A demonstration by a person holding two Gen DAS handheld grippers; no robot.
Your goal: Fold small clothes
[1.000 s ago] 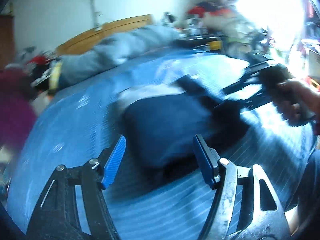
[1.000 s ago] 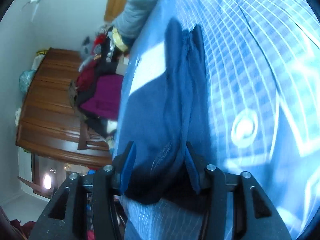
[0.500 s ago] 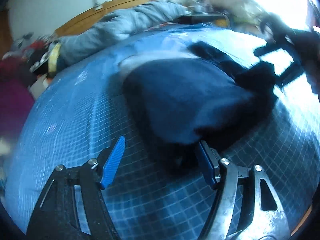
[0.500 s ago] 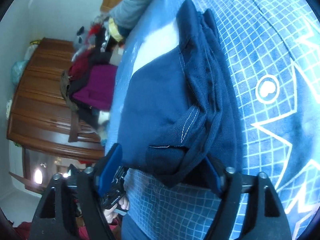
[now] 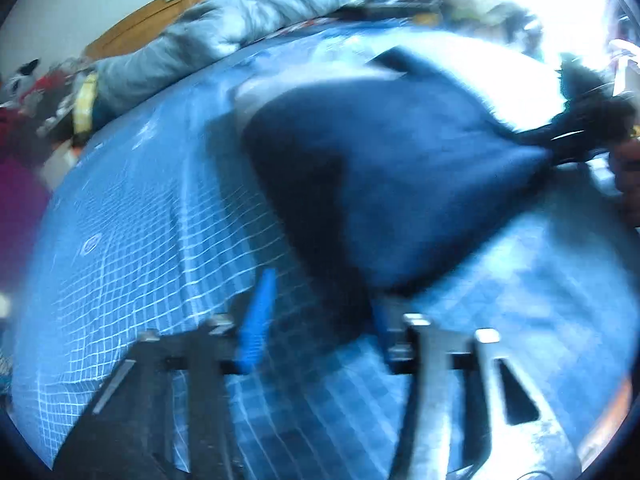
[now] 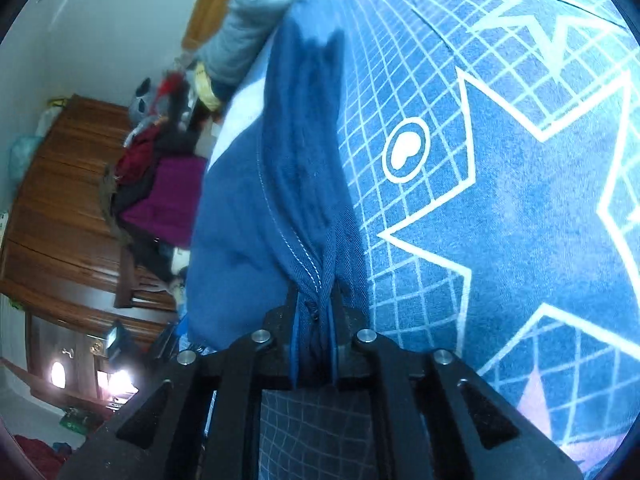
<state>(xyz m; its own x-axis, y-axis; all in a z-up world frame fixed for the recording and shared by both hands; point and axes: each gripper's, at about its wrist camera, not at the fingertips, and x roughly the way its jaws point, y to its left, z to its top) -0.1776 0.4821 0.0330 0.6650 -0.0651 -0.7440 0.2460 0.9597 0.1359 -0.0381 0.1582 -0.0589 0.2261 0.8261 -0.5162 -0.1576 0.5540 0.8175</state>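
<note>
A small navy blue garment (image 5: 400, 168) lies on the blue grid-patterned bed sheet (image 5: 140, 240). In the blurred left wrist view my left gripper (image 5: 320, 320) has its jaws part closed around the garment's near corner, and I cannot tell whether they grip it. In the right wrist view my right gripper (image 6: 316, 320) is shut on a bunched seam edge of the garment (image 6: 280, 160). The right gripper also shows in the left wrist view (image 5: 588, 136), holding the garment's far corner.
A grey quilt (image 5: 240, 28) lies along the wooden headboard (image 5: 192, 4). A pile of red and purple clothes (image 6: 160, 184) sits beside the bed by a wooden dresser (image 6: 52, 220). The sheet has white star patterns (image 6: 520, 160).
The right gripper closed from open onto the garment's edge. The left gripper's jaws narrowed and moved in onto the near corner of the garment. The garment's corners have been pulled up and stretched.
</note>
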